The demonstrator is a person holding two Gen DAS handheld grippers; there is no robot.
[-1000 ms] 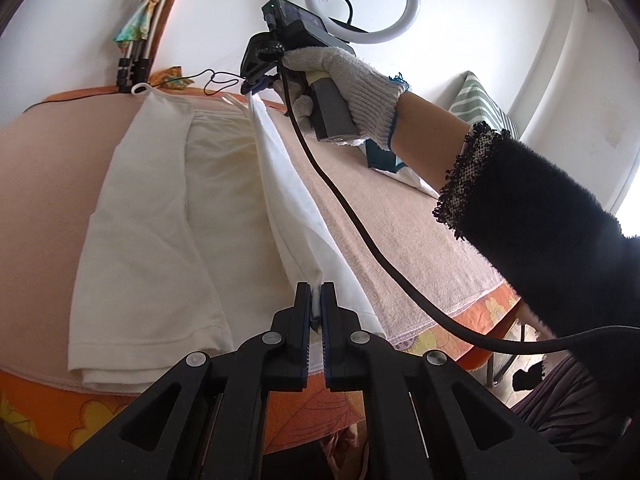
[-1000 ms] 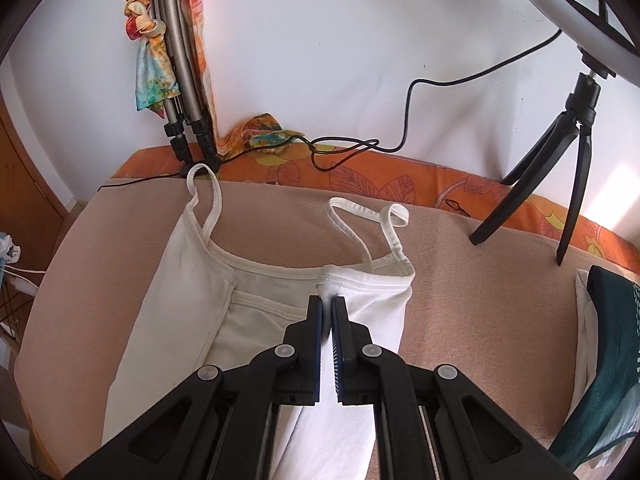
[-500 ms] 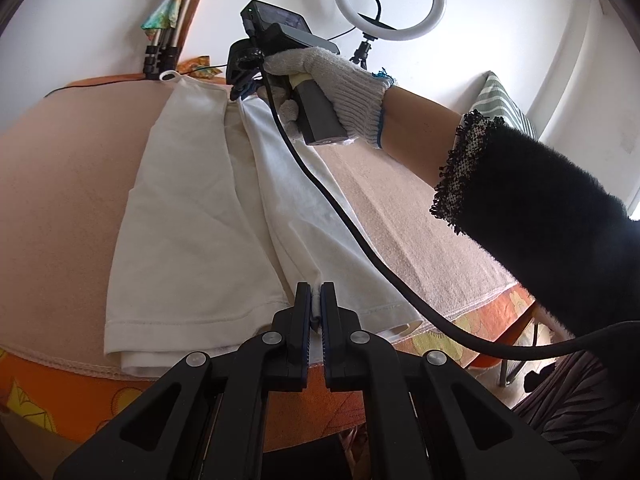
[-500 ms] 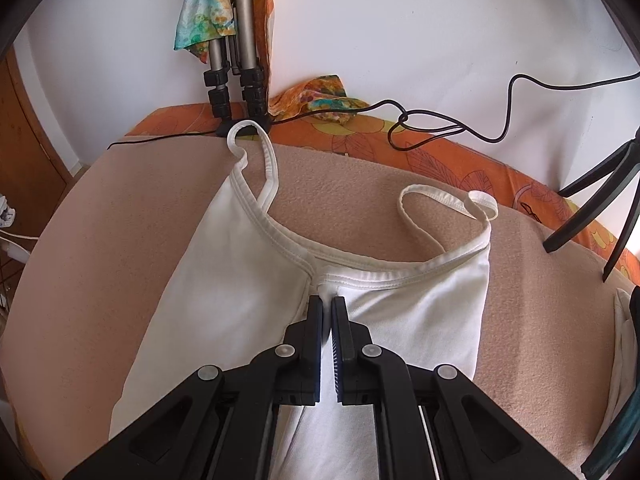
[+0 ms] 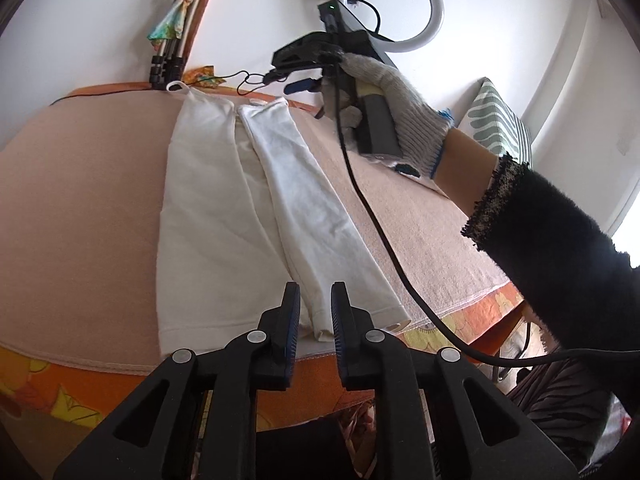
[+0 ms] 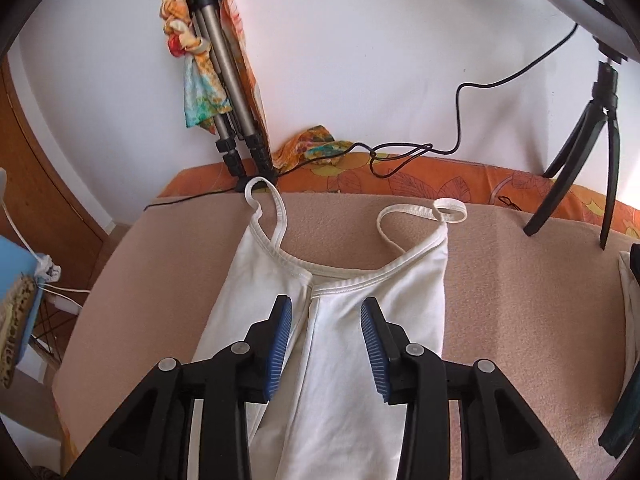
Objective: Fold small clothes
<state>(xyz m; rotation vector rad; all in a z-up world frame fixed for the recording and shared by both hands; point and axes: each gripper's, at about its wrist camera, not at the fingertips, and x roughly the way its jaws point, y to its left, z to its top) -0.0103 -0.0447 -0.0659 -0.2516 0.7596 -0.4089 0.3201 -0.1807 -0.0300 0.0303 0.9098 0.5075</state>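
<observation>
A white strappy top (image 5: 224,216) lies flat on the beige blanket (image 5: 80,208), both long sides folded in toward the middle. My left gripper (image 5: 315,312) is open just above its hem, holding nothing. My right gripper (image 6: 326,320) is open above the neckline (image 6: 340,284) where the two folded edges meet; it also shows in the left wrist view (image 5: 304,76), held by a gloved hand above the top's strap end. The two straps (image 6: 420,216) lie loose on the blanket.
A folded tripod (image 6: 228,92) with a colourful scarf leans on the wall behind the top. A ring light stand (image 6: 592,128) and black cable (image 6: 404,152) are at the back right. Dark green and white clothes (image 6: 630,320) lie at the right edge.
Both grippers were shut on the top's right edge, carried it over to the middle, then opened and let it go. The fold now lies flat.
</observation>
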